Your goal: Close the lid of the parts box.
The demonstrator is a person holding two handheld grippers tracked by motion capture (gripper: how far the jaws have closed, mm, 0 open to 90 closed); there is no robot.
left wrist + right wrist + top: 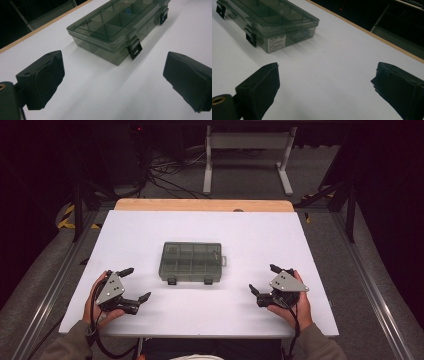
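Worktop (150,235): white sheet over a wooden board, pale wood strip showing along the far edge. Dark floor, cables and a grey frame beyond.

Organiser box (190,262): smoky translucent plastic, divided into compartments, lid down, lying flat at the middle of the worktop. It sits between the two grippers and well apart from both. A white label is on one short side wall (276,43). A small blue item shows through the lid in one compartment (128,11); other contents too dim to tell.

Left gripper (134,284): held in the left hand at the near left, jaws spread wide, nothing between them, pointed toward the box.

Right gripper (264,279): held in the right hand at the near right, jaws likewise spread and empty.

Latches: two black clasps on the near long wall, one to the left (171,281), one to the right (208,281). Both appear snapped down.

Judgement: the step in hand looks like the approach to open the box. To do it well, bring each gripper to its own clasp, catch only the lower lip of the clasp with a jaw tip, and lever it outward. The box is light and will likely slide, so work both sides together or steady it with one gripper.
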